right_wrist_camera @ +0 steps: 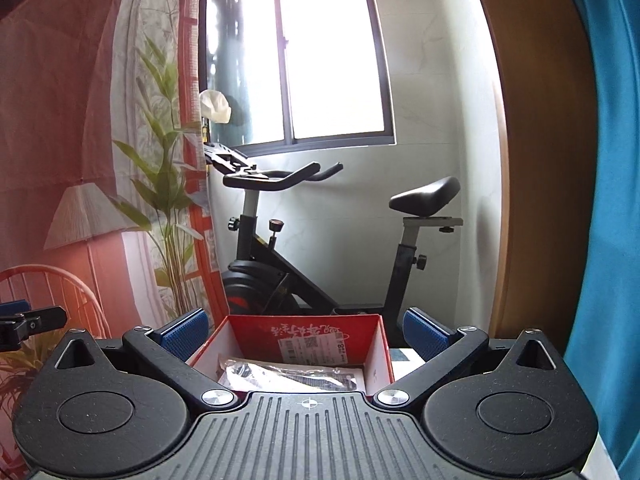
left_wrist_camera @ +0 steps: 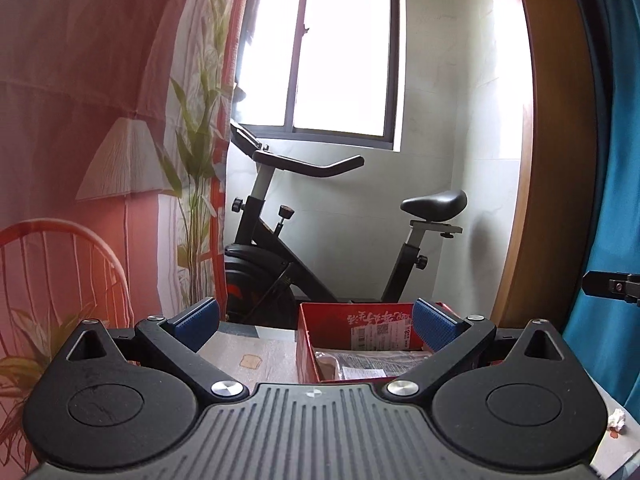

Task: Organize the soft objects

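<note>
Both grippers are raised level with the top of a red box [right_wrist_camera: 296, 334] that sits low in the centre of each frame, its flaps open. The left gripper [left_wrist_camera: 316, 326] has its blue pads [left_wrist_camera: 198, 322] spread wide with nothing between them; the box shows through the right half of that gap. The right gripper [right_wrist_camera: 306, 330] is likewise spread, empty, with the box framed between its fingers. Inside the box lie packets in clear wrap [right_wrist_camera: 288, 376], possibly folded soft goods, though glare makes them hard to read. A crumpled white scrap [left_wrist_camera: 616, 419] lies at the lower right of the left wrist view. Behind stand an exercise bike [right_wrist_camera: 320, 240], a bright window [right_wrist_camera: 296, 52] and a printed curtain [left_wrist_camera: 80, 120] at the left
</note>
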Available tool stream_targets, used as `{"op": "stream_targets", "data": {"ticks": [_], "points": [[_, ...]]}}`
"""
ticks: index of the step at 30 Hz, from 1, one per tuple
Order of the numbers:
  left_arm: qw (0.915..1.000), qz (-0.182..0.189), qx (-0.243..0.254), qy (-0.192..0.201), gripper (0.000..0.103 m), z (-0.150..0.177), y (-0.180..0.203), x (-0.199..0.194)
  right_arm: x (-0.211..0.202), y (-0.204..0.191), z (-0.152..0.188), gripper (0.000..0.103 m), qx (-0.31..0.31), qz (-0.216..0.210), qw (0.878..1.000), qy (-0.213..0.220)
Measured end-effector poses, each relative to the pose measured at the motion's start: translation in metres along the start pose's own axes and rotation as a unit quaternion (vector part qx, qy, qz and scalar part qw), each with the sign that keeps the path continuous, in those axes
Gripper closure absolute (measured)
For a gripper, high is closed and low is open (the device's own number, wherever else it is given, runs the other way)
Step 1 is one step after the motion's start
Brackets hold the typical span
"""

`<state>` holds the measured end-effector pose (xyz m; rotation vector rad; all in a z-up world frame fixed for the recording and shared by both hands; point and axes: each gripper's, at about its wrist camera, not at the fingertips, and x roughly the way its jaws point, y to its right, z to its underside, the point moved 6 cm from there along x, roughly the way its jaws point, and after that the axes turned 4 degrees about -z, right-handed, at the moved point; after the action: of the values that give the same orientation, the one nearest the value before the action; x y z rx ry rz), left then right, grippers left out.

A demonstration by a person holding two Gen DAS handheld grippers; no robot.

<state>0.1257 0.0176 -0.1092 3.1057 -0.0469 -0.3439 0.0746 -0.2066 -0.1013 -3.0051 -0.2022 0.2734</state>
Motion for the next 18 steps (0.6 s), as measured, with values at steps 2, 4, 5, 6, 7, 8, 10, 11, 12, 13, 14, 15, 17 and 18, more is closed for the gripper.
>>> {"op": "stream_targets", "data": {"ticks": [2,4,5,6,7,8,10,11,12,13,14,15,17,18], "points": [[1.0,-0.008,-0.002,-0.005,0.0,0.009,-0.003,-0.002,-0.007,0.001,0.01,0.0,0.006,-0.004,1.0,0.004],[0.9998,-0.012,-0.003,-0.012,0.0,0.018,-0.004,-0.003,-0.011,0.003,0.021,0.0,0.012,0.0,1.0,0.004],[0.9998,-0.014,-0.003,-0.014,0.0,0.023,-0.004,-0.003,-0.012,0.004,0.027,0.0,0.013,0.004,1.0,0.005],[0.9997,-0.016,-0.002,-0.017,0.0,0.027,-0.004,-0.003,-0.013,0.006,0.033,0.0,0.014,0.009,1.0,0.005],[0.9997,-0.016,-0.002,-0.021,0.0,0.031,-0.004,-0.002,-0.014,0.007,0.038,0.0,0.017,0.013,1.0,0.005],[0.9995,-0.014,-0.001,-0.028,0.0,0.036,-0.004,-0.001,-0.015,0.009,0.045,0.0,0.021,0.014,1.0,0.002],[0.999,-0.011,-0.006,-0.043,0.0,0.045,-0.005,0.004,-0.013,0.011,0.055,0.0,0.029,0.019,0.999,-0.007],[0.9986,-0.01,-0.01,-0.051,0.0,0.05,-0.006,0.006,-0.011,0.011,0.06,0.0,0.031,0.023,0.999,-0.013],[0.9982,-0.009,-0.014,-0.058,0.0,0.054,-0.007,0.009,-0.01,0.012,0.065,0.0,0.032,0.024,0.999,-0.017],[0.9977,-0.009,-0.018,-0.065,0.0,0.058,-0.008,0.011,-0.009,0.013,0.069,0.0,0.033,0.024,0.999,-0.019],[0.9972,-0.01,-0.019,-0.071,0.0,0.063,-0.009,0.013,-0.008,0.013,0.074,0.0,0.036,0.02,0.999,-0.021],[0.9967,-0.011,-0.021,-0.078,0.0,0.066,-0.01,0.015,-0.006,0.014,0.078,0.0,0.04,0.014,0.999,-0.023],[0.9954,-0.014,-0.023,-0.092,0.0,0.075,-0.011,0.019,-0.004,0.016,0.086,0.0,0.051,0.004,0.998,-0.027],[0.9948,-0.014,-0.025,-0.098,0.0,0.079,-0.012,0.021,-0.003,0.017,0.089,0.0,0.057,0.004,0.998,-0.03]]}}
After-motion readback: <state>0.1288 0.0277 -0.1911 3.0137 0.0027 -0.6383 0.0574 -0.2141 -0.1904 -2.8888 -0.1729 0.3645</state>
